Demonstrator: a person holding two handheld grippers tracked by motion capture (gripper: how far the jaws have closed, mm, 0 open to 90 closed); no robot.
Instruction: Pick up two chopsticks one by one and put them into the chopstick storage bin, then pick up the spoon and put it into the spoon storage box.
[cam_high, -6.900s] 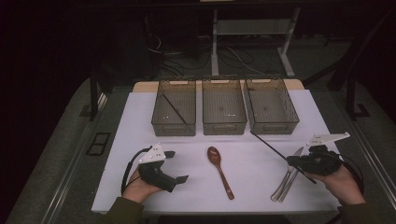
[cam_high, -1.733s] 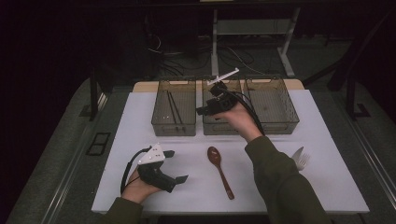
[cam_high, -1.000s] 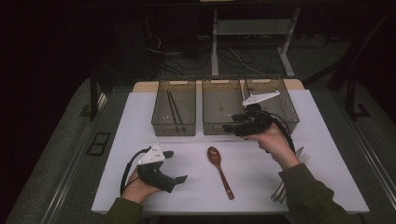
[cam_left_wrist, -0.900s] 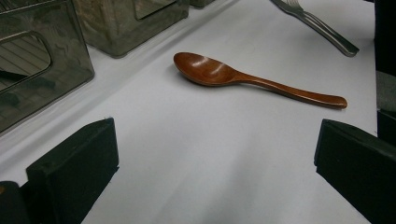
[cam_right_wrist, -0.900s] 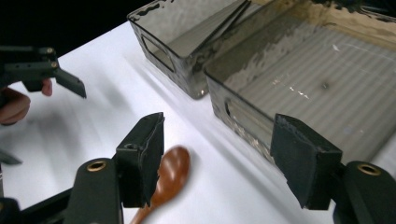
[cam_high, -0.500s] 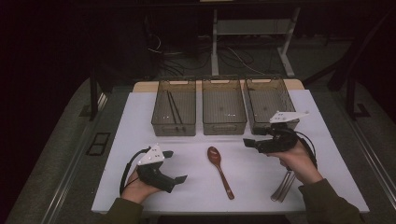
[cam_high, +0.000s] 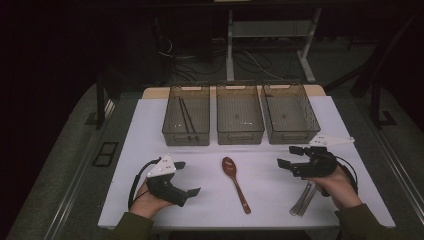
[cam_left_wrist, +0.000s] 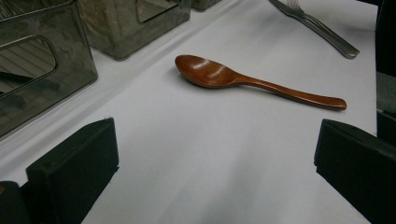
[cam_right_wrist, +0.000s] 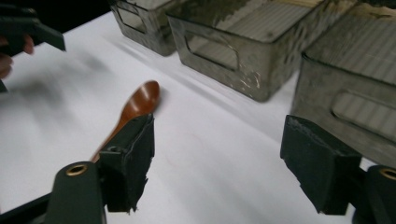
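- Right gripper (cam_high: 289, 156): its jaws have just been opening and stand wide with nothing between them.
- Left gripper (cam_high: 187, 177): jaws spread wide, empty.
- Wooden spoon (cam_left_wrist: 252, 82) lies ahead of the left jaws, apart from them.
- Three bins (cam_high: 239, 116) lie beyond.

No text, label or number — none readable.

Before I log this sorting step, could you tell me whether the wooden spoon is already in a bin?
No, the wooden spoon lies on the white table, in front of the middle bin.
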